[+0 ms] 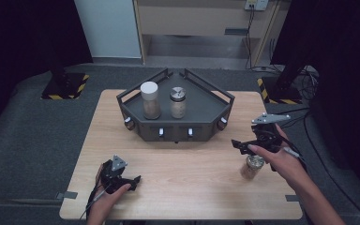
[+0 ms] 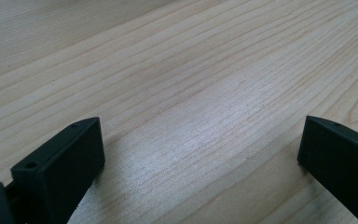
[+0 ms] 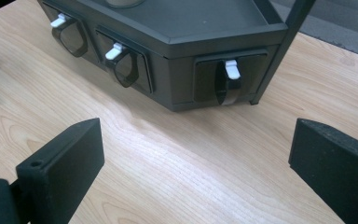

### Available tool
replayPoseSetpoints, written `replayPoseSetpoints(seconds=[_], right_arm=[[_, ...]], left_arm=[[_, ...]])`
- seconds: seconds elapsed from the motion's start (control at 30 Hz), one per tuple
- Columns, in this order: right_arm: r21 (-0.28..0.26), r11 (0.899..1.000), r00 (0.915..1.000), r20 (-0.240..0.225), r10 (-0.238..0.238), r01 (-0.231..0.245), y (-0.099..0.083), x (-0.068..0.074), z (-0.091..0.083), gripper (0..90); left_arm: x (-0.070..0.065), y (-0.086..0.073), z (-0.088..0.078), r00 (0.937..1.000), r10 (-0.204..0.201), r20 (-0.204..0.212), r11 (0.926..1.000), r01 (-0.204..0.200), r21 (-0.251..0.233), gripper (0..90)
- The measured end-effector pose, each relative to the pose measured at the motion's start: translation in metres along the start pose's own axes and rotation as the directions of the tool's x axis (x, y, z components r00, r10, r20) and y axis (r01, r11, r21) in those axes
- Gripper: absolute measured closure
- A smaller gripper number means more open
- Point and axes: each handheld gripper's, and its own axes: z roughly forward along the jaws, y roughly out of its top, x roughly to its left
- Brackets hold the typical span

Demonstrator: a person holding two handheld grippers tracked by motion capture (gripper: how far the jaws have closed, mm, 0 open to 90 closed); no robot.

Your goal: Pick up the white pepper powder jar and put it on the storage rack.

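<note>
On the pale wooden table (image 1: 187, 159) sits the largest thing, a dark grey angular rack (image 1: 201, 115) with raised rails, set toward the far middle of the tabletop. Its front faces carry four small knobs with white levers, three of which show close up in the right gripper view (image 3: 231, 77). Two shakers stand upright on its flat top, side by side and apart: a white-capped jar (image 1: 150, 100) to the left and a metal-capped shaker (image 1: 177, 102) to the right, both holding a tan filling.

Nearer the person, on the right part of the table, stands a third jar (image 1: 252, 167) with a tan filling and a metallic top, upright on the bare wood. The right gripper (image 1: 240, 145) hovers just above and beside it, held in the person's right hand (image 1: 281, 157); its jaws are spread wide with nothing between them, and its own view looks past them at bare wood and the rack's front corner. The jar is under the hand rather than between the jaws.

At the near left, the left gripper (image 1: 133, 180) rests low over the table in the left hand (image 1: 105, 199), well apart from everything else. Its jaws are likewise spread wide, with nothing but wood grain between them (image 2: 200, 140).
</note>
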Motion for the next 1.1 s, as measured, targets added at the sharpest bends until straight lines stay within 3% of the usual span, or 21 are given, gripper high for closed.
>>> replayPoseSetpoints(seconds=[0.67,1.1], right_arm=[[0.004,1.000,0.9991,0.028,0.031,-0.031,-0.025,-0.002,-0.009,3.3],[0.015,1.000,0.9984,0.051,0.024,-0.025,-0.046,-0.002,-0.016,3.3]], left_arm=[[0.000,0.000,0.000,1.0000,0.000,0.000,1.0000,0.000,0.000,0.0],[0.000,0.000,0.000,1.0000,0.000,0.000,1.0000,0.000,0.000,0.0]])
